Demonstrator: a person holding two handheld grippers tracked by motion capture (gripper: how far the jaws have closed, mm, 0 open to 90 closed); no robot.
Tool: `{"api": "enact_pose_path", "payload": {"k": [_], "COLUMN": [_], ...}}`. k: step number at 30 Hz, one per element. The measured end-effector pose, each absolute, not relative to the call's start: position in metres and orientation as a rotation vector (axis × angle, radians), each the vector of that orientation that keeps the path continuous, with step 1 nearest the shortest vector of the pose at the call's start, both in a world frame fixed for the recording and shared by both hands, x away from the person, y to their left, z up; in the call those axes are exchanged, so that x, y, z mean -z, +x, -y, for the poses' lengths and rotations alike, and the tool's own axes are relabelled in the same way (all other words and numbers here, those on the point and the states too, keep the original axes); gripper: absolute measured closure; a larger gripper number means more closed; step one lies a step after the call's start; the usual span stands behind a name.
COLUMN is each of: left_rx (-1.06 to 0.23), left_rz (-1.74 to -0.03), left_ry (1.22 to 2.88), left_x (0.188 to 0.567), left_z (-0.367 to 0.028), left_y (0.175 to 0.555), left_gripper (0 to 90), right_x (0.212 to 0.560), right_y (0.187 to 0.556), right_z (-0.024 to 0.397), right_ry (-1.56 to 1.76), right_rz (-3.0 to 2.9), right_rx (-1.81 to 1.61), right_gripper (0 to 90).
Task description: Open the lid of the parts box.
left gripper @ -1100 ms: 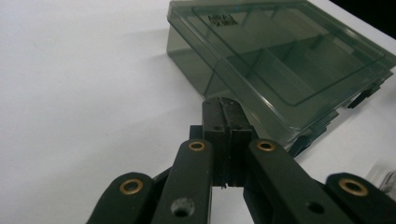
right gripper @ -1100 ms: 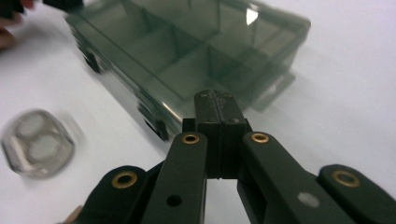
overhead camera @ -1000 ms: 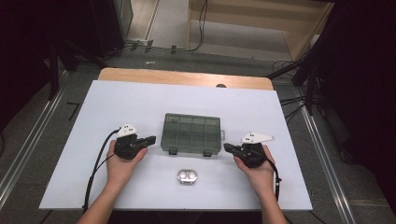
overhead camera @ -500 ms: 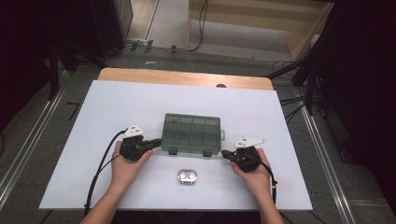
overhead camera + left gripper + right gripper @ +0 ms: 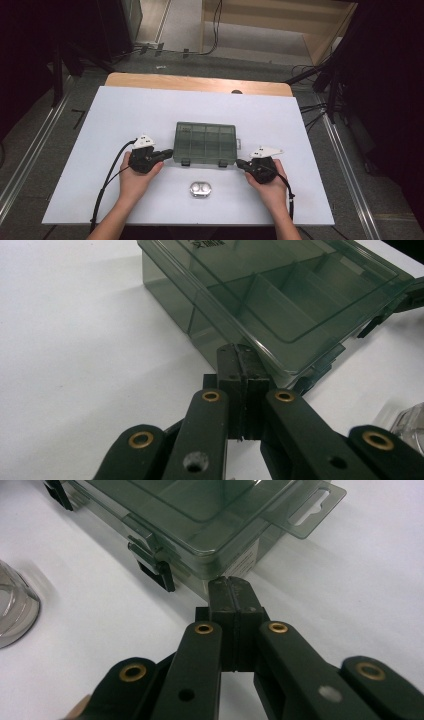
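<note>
- The left tool (image 5: 167,152) is seen with its jaws pressed together, nothing between them; its tip is at the box's near left corner.
- The right tool (image 5: 241,162) is likewise closed and empty, its tip at the box's near right corner.
- Each tool is held in a hand, left (image 5: 134,176) and right (image 5: 270,186).
- The green box (image 5: 205,143), lid latched, lies at the middle of the white worktop (image 5: 100,120).
- A small metal case (image 5: 200,189) lies near of the box, between the hands.
</note>
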State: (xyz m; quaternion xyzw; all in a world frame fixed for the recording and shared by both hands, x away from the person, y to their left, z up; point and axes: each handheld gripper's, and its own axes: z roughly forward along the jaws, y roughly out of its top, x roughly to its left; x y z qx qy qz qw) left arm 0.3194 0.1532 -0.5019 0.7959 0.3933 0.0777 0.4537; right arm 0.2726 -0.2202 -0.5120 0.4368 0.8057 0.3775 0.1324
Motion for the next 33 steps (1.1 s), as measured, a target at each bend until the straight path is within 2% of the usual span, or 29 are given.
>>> {"api": "enact_pose_path", "payload": {"k": [19, 33], "left_rx": [-0.183, -0.211], "left_rz": [-0.873, -0.873], "left_ry": [2.018, 2.062], "left_x": [0.497, 0.499], "left_z": [-0.158, -0.155], "left_y": [0.303, 0.303], "left_gripper": [88.9, 88.8], "right_x": [0.505, 0.508], "right_y": [0.270, 0.272], "right_z": [0.228, 0.226], "right_ry": [1.232, 1.226], "right_rz": [-2.300, -2.335], "right_rx": [-1.161, -1.126], "right_gripper": [88.1, 88.1]}}
